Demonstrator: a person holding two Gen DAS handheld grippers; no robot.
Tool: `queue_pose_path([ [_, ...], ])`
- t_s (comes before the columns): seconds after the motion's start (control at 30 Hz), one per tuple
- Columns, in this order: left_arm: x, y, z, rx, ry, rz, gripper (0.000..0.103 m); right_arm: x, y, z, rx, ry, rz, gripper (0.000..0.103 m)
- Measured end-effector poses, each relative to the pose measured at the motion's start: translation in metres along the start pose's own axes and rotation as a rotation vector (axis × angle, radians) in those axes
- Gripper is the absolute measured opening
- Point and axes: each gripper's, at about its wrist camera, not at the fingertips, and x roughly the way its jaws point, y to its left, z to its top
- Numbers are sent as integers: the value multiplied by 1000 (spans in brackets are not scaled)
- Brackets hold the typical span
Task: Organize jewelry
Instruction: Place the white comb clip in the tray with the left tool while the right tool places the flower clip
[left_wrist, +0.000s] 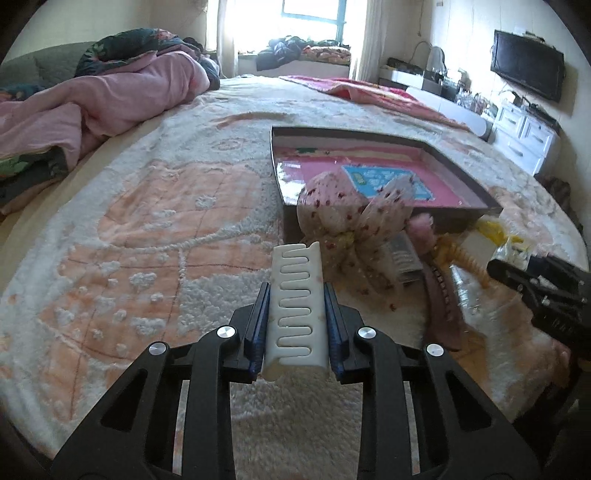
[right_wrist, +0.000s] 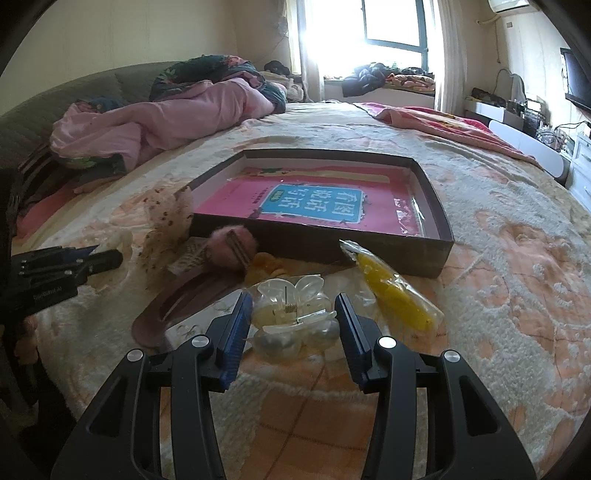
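Note:
My left gripper (left_wrist: 297, 291) is shut on a white hair clip (left_wrist: 297, 310) with zigzag teeth, held above the bedspread near a spotted fabric bow (left_wrist: 351, 218). My right gripper (right_wrist: 293, 314) is open, its fingers on either side of a clear flower-shaped claw clip (right_wrist: 291, 317) lying on the bed. A dark shallow box (right_wrist: 432, 236) with a pink book inside lies just beyond; it also shows in the left wrist view (left_wrist: 461, 214). A yellow clip in a plastic bag (right_wrist: 395, 291), a pink fluffy clip (right_wrist: 231, 247), a brown long clip (right_wrist: 184, 299) and the bow (right_wrist: 166, 218) lie before the box.
The fluffy peach and white bedspread (left_wrist: 147, 229) covers the bed. A pink quilt (right_wrist: 166, 118) is heaped at the back left. A red blanket (right_wrist: 443, 122) lies at the back right. White drawers (left_wrist: 524, 133) and a wall television (left_wrist: 528, 70) stand at the right.

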Motion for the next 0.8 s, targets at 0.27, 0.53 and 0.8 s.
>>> queue_pose_path([
  [0.27,-22,-8,16,-1,-54,2,20,-21,-9,8,18,-43,16,44],
  [0.53,-18,-23,40,12,-83,-20,20,-30,-34,24,49,-74,-26,44],
  [0.8,2,-39,59,27,-79,-31,20,-24,-58,43,69,-89,-58,44],
])
